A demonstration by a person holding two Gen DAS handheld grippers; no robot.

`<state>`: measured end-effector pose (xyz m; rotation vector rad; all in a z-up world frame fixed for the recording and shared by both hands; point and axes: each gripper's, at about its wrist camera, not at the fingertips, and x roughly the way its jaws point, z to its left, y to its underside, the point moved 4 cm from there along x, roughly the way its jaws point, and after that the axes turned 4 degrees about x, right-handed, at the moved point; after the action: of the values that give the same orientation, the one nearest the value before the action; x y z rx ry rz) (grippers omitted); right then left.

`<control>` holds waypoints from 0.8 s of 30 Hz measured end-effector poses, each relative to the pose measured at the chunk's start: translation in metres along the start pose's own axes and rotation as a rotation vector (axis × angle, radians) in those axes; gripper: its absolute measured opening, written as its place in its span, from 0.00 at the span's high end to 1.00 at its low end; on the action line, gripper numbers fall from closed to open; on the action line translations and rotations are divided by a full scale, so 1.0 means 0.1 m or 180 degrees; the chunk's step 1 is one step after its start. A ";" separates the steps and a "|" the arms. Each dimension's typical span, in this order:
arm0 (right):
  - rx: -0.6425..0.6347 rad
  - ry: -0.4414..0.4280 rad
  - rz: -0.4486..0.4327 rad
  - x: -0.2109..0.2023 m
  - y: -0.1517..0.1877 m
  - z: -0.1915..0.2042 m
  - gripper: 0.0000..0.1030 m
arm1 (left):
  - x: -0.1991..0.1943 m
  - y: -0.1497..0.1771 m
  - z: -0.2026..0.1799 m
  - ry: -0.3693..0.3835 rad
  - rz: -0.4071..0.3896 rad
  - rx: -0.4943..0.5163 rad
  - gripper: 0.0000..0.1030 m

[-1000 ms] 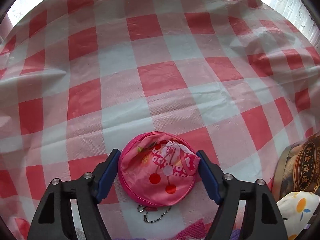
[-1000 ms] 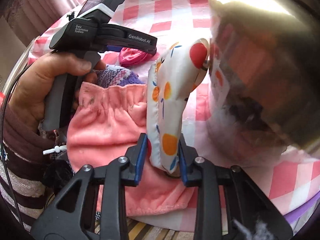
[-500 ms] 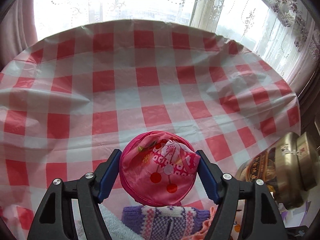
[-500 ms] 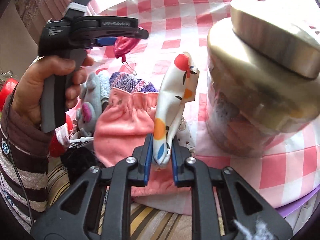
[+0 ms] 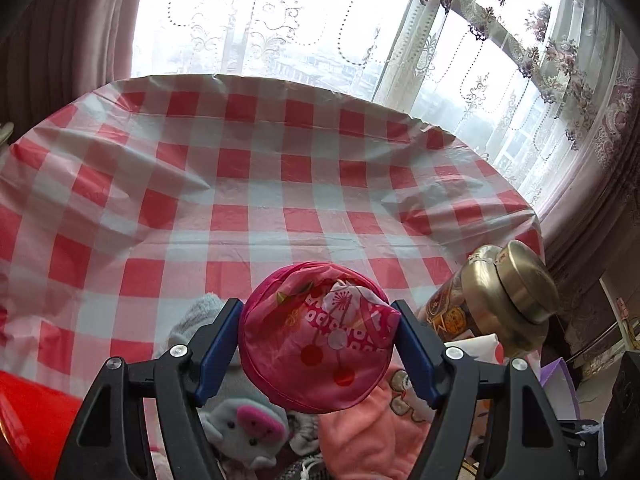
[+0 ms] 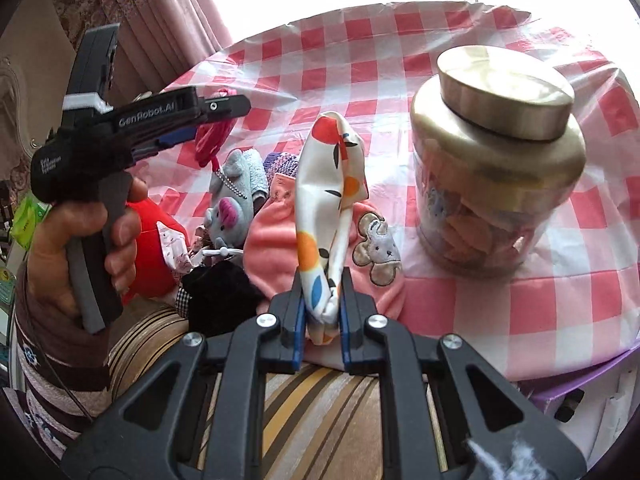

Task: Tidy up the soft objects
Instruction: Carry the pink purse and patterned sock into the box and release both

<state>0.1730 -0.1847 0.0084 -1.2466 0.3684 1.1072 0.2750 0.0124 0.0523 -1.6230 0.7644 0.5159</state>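
My left gripper point(image 5: 318, 332) is shut on a round pink pouch point(image 5: 316, 340) with a cherry print, held in the air above the soft pile; the pouch also shows in the right wrist view point(image 6: 212, 136) with its ball chain hanging. My right gripper point(image 6: 322, 300) is shut on a white fabric piece with orange and red spots point(image 6: 328, 200), which stands upright above the table's near edge. Below lie a grey plush animal point(image 5: 244, 424), a salmon-pink garment with a mouse patch point(image 6: 372, 240), a purple knit item point(image 6: 284, 162) and a black soft item point(image 6: 220, 292).
A large jar with a gold lid point(image 6: 496, 168) stands at the right on the red-and-white checked tablecloth point(image 5: 260, 208). A red object point(image 6: 148, 236) lies at the left of the pile. A striped cushion point(image 6: 320, 400) is under my right gripper. A window with lace curtains is behind the table.
My left gripper has lifted the pink pouch off the tablecloth and pulled back. My right gripper has raised and drawn back with the spotted fabric, away from the jar.
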 end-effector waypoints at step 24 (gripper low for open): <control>0.0774 0.0182 -0.0247 -1.05 0.77 -1.06 0.84 | -0.92 1.34 -1.15 0.0728 -0.0037 -0.0047 0.28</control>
<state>0.0948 -0.3333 0.0072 -1.0693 0.4793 0.9323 0.1057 -0.0927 0.0470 -1.7181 0.9212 0.3311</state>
